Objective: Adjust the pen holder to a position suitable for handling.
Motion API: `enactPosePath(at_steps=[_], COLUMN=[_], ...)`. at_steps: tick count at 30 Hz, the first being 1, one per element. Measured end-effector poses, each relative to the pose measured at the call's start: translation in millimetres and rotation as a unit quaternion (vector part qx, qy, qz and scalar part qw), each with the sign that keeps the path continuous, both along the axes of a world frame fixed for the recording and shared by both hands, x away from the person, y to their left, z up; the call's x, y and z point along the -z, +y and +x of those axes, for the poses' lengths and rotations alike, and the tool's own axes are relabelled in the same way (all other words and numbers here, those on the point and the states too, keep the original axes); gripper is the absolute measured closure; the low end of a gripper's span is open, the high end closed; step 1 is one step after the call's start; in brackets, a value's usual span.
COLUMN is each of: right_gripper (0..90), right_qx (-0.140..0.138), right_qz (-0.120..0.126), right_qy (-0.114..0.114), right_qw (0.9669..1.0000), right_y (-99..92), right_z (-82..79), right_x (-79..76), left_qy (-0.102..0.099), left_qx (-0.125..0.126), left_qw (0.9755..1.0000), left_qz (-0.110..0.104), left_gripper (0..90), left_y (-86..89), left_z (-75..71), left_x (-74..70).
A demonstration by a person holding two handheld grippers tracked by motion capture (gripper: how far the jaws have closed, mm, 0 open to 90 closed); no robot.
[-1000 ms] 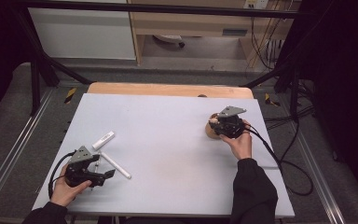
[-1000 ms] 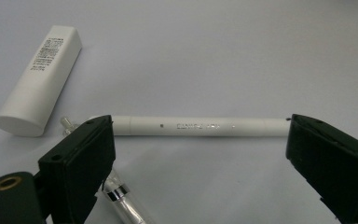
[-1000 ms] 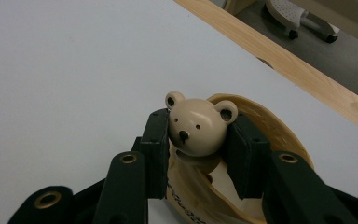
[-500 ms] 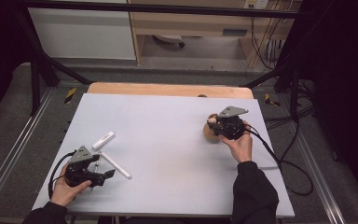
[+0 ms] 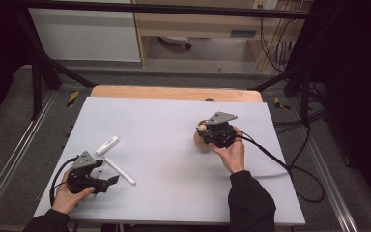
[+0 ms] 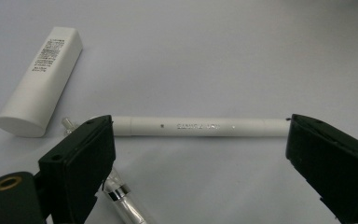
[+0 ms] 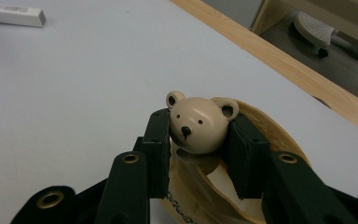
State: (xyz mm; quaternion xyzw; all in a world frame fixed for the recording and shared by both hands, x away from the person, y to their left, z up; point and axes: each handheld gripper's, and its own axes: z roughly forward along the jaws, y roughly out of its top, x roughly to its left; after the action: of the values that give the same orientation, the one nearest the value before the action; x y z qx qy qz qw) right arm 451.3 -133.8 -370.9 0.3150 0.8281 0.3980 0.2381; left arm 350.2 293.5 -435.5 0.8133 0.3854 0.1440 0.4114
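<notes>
The bear head [image 7: 197, 124], a small cream figure with round ears and a black nose, sits in the middle of the right gripper view, pinched on both sides by the fingers [image 7: 158, 149] of the right gripper [image 7: 196, 140]. Under and behind it lies a tan round piece [image 7: 279, 140] that it seems to belong to, resting on the pale counter [image 7: 98, 84]. In the high view the same right gripper [image 5: 207, 133] is right of centre, held by a hand [image 5: 232, 152] coming up from the lower edge of the frame, with the tan piece at its left tip.

At the lower left of the high view the left gripper [image 5: 107, 181] rests low on the counter in the other hand [image 5: 67, 195]. Its fingers [image 6: 81, 161] are spread wide and pinch nothing. In the left gripper view a white pen [image 6: 198, 126] lies crosswise between them on the counter, apart from both. A thin clear and silver part [image 6: 121, 196] lies by the left finger at the bottom of that frame. Farther off, upper left, a white cap [image 6: 42, 79] with small print lies on its side. Beyond the pale top, a wooden edge [image 5: 174, 92] runs along the far side of the counter.
</notes>
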Motion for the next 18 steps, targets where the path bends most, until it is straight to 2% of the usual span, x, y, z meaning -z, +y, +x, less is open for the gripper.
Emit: enactPosePath(at_steps=[10, 18], right_gripper=[63.5, 63.5], right_qx=[-0.02, -0.022], right_qz=[0.01, 0.016], right_qy=[0.005, 0.01], right_qw=[0.9997, 0.9996], right_y=[42.7, 71.1], right_z=[-6.3, -7.5], right_x=[1.8, 6.8], left_qy=[0.0, 0.0], left_qx=[0.0, 0.001], left_qw=[1.0, 1.0], left_qz=[0.001, 0.001], left_gripper=[8.1, 8.2], left_y=[-0.2, -0.1], left_z=[0.3, 0.5], left_x=[0.1, 0.1])
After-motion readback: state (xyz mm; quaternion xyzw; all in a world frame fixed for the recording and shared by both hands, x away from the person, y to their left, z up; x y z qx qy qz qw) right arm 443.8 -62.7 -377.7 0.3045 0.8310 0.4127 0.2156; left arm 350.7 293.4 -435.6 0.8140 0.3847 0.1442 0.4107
